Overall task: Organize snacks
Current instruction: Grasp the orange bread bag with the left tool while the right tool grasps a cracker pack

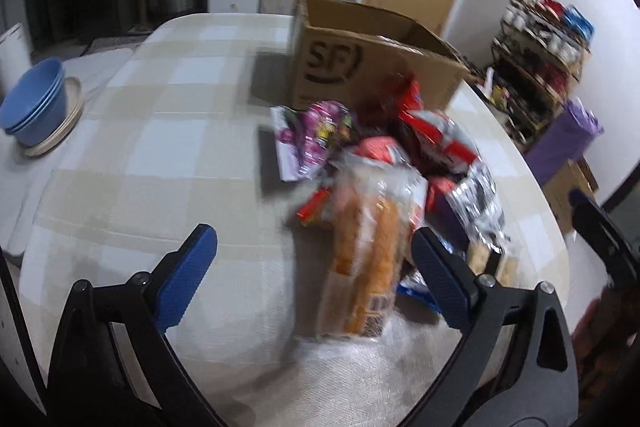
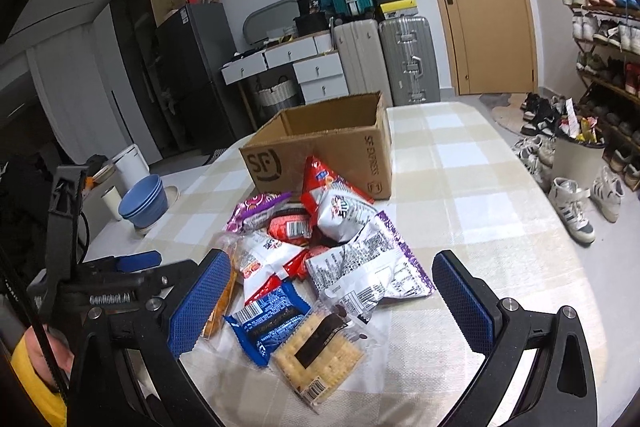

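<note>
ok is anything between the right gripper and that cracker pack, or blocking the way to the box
Nothing visible lies between the right gripper and the cracker pack, which sits just below its open jaws. Between the pack and the open cardboard box lies the rest of the snack pile, so it would likely need lifting over.

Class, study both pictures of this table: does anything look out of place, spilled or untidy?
Yes. The snack packets lie in a loose heap on the table, overlapping at all angles, in front of the open cardboard box; none shows inside it. A cracker pack lies askew at the heap's near edge. Nothing looks torn or spilled.
</note>
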{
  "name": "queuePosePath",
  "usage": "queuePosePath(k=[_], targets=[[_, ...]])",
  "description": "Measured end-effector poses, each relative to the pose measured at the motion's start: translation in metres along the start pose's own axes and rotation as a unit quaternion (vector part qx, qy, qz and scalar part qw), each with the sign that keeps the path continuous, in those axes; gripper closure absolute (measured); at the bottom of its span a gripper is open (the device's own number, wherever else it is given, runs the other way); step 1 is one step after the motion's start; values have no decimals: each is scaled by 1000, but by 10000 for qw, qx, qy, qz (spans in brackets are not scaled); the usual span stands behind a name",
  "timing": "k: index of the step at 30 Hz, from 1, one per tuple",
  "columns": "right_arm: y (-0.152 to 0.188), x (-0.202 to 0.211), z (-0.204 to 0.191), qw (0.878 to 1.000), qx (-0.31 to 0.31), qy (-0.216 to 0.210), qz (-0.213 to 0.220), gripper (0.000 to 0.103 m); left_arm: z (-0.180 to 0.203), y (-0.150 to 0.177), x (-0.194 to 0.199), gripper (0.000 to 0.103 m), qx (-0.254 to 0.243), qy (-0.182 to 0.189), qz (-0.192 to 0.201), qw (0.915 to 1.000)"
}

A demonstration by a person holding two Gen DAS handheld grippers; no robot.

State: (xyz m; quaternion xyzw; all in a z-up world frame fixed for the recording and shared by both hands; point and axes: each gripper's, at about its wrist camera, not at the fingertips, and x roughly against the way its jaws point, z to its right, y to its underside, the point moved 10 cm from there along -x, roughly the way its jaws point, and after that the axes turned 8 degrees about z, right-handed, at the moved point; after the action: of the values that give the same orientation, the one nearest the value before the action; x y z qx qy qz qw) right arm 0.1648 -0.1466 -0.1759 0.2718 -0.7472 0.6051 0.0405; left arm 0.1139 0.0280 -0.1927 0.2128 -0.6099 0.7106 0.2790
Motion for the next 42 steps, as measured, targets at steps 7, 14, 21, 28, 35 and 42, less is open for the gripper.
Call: queuePosePath(k=[7, 14, 21, 28, 35, 42], targets=[[12, -16, 7, 9998, -96, -30, -153, 0, 16, 18, -32, 20, -359, 9, -320, 9988], [15, -19, 12, 9996, -189, -28, -229, 0, 14, 33, -49, 65, -361, 130, -628, 9973], [26, -19, 10, 9985, -320, -180, -405, 0, 13, 30, -40, 69, -336, 368, -532, 9973], [48, -23, 15, 9954, -470, -75, -830, 0, 9, 23, -25, 69, -277, 385, -391, 9981], [76, -41, 11, 9891, -578, -55, -1351, 17, -1, 24, -14, 69, -141, 417, -315, 9985], [89, -52, 7, 9874, -321, 128, -1542, 35, -10, 26, -9, 69, -35, 473, -283, 9985]])
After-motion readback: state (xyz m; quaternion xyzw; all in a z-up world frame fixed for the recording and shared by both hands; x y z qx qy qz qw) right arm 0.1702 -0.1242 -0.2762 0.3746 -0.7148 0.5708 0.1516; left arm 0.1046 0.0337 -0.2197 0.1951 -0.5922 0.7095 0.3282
